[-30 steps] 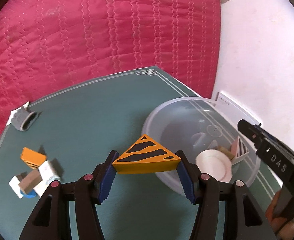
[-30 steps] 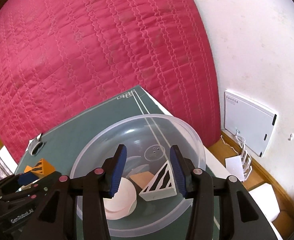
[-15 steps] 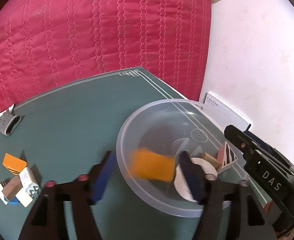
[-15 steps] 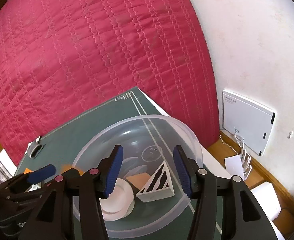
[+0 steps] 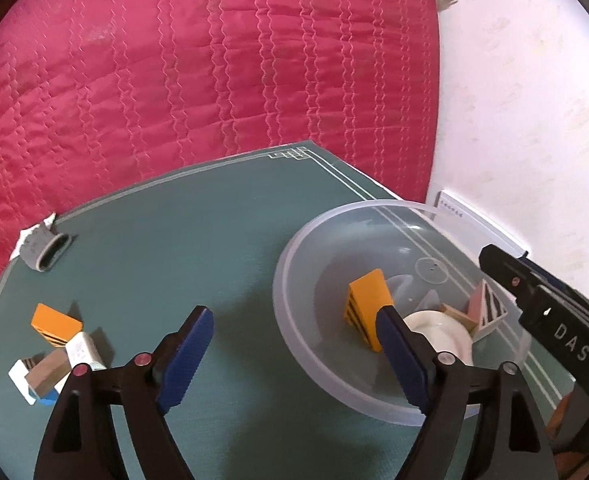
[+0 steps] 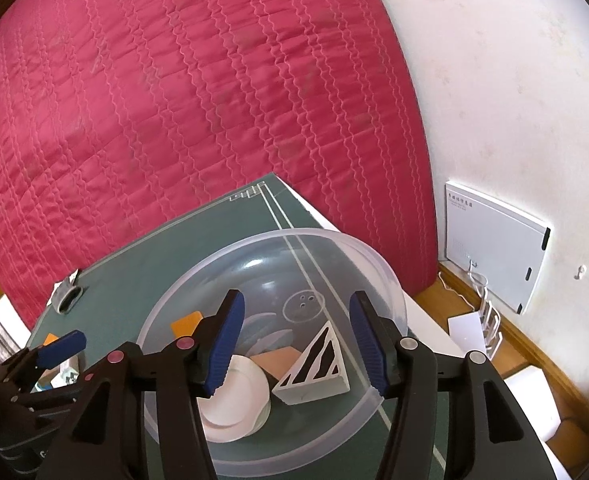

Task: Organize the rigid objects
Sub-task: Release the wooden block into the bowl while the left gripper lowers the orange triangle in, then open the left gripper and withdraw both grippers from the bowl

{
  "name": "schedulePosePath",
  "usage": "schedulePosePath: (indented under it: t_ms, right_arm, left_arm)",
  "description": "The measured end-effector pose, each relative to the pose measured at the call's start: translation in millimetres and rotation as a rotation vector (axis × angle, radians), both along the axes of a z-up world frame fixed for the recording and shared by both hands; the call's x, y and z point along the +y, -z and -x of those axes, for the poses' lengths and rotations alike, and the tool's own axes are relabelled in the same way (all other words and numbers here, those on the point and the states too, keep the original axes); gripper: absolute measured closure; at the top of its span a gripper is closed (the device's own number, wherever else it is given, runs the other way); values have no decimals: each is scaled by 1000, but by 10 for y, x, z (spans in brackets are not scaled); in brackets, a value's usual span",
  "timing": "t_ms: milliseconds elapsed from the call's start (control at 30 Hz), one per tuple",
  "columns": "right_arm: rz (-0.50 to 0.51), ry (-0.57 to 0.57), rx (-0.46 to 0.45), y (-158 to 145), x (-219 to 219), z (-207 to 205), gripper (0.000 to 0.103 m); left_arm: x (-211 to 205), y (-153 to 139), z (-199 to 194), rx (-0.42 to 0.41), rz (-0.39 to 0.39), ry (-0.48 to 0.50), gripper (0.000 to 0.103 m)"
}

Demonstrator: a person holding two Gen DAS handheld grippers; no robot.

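1. Inside the clear plastic bowl [image 5: 294, 276], on the green mat [image 5: 182, 248], an orange striped wedge [image 5: 368, 300] stands on edge beside a white round dish [image 5: 442, 332], a tan block [image 5: 456, 312] and a white striped wedge [image 6: 314, 368].
2. The left gripper [image 5: 294, 350] has just been opening; its jaws stand wide with nothing between them.
3. The right gripper [image 6: 298, 344] has its jaws partly apart above the bowl after opening a little further, gripping nothing.
4. At the mat's left side lie another orange block [image 5: 54, 322] and a cluster of small blocks [image 5: 50, 372].
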State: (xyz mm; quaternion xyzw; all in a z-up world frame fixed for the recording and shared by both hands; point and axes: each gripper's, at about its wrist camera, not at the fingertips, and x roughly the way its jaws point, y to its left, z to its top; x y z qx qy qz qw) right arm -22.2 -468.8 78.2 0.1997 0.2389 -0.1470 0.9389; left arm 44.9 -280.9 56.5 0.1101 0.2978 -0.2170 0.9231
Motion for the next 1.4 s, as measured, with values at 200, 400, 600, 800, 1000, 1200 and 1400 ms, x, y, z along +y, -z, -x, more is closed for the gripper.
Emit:
schedulePosePath:
  t_ms: [200,400,600,800,1000,1200,1400]
  right_arm:
    - [2,1,0,6,2,-6,40]
    - [4,-4,1,15,0,-21,40]
    - [8,-8,1,17,0,-21,40]
    - [16,-16,-4,11,30,-18,40]
    - [32,-37,-14,0,87,-13,40]
    - [57,-65,-18,-21,155,-17,31]
    - [92,-71,-20,-52,222,-26,30]
  left_arm:
    - [56,9,28,-48,-22,-32,9]
    - [123,43,9,-48,-32,-67,8]
    - [180,52,7,-52,-34,-87,7]
    - [257,50,1,-47,-30,-110,7]
    - [340,37,10,-46,-22,-132,7]
    - [448,27,17,-38,-7,-153,6]
    - [560,9,43,-36,15,-175,5]
